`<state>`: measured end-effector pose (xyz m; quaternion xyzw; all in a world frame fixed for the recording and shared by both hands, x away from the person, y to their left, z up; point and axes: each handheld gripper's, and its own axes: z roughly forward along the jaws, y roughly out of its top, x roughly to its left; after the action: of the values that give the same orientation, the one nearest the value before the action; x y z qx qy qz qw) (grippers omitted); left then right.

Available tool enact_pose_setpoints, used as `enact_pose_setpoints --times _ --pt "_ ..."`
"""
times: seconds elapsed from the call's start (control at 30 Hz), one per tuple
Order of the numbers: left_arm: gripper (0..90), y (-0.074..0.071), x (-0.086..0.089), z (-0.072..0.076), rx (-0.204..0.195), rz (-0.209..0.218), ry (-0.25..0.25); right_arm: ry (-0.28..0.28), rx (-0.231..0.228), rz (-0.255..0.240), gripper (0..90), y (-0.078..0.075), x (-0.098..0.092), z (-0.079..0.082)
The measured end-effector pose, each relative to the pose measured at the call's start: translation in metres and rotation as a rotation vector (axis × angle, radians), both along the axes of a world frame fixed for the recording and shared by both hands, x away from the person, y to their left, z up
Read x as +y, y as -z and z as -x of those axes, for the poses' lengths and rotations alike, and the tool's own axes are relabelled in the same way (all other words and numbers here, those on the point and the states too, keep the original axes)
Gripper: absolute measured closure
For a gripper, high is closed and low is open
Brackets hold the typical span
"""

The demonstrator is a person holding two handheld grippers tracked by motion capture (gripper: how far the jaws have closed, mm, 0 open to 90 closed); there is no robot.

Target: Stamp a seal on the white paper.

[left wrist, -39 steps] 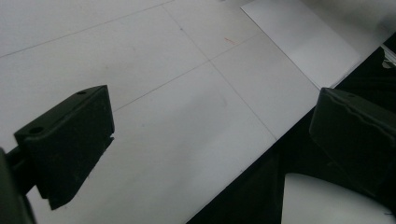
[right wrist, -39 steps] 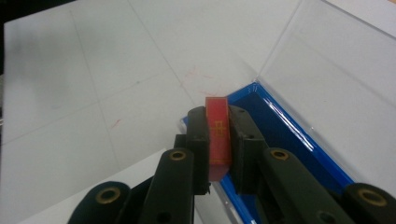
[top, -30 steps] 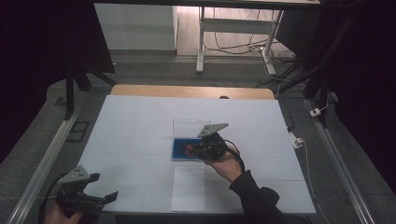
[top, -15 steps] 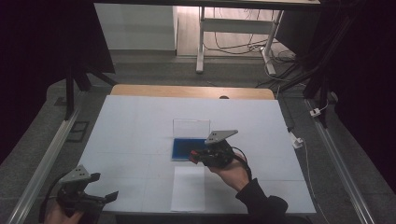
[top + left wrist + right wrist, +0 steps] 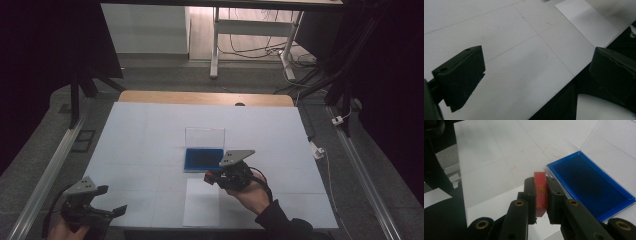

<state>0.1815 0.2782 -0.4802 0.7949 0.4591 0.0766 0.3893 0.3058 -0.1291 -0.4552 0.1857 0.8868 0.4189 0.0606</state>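
The right gripper (image 5: 216, 177) has moved back from the blue box (image 5: 203, 159) toward the near edge of the table (image 5: 150, 130), jaws pinching a red card (image 5: 540, 192). The card is out. The left gripper (image 5: 107, 201) waits, jaws spread.

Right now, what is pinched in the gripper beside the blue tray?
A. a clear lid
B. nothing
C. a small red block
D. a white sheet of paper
C: the right gripper is shut on a small red block with gold marks, just beside the blue tray.
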Motion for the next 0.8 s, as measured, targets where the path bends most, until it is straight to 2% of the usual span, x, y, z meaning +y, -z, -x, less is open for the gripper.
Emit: enact_pose_setpoints --times 0.23,0.4,0.5,0.53,0.67,0.8 --pt "0.4 0.0 0.0 0.0 0.001 -0.004 0.005 0.001 0.013 0.01 79.3 0.006 0.002 0.01" --pt "0.4 0.0 0.0 -0.001 0.006 0.002 0.009 -0.018 0.028 0.023 79.3 0.014 0.009 0.015" --pt "0.3 0.0 0.0 -0.001 0.006 0.001 0.014 -0.041 0.017 0.052 79.3 0.021 0.014 0.019" --pt "0.2 0.0 0.0 -0.001 0.006 0.001 0.018 -0.057 0.002 0.079 79.3 0.025 0.017 0.021" --pt "0.1 0.0 -0.001 -0.001 0.005 0.0 0.018 -0.066 0.011 0.079 79.3 0.032 0.02 0.022" --pt "0.1 0.0 -0.001 -0.001 0.003 -0.001 0.019 -0.078 0.0 0.106 79.3 0.041 0.023 0.023"
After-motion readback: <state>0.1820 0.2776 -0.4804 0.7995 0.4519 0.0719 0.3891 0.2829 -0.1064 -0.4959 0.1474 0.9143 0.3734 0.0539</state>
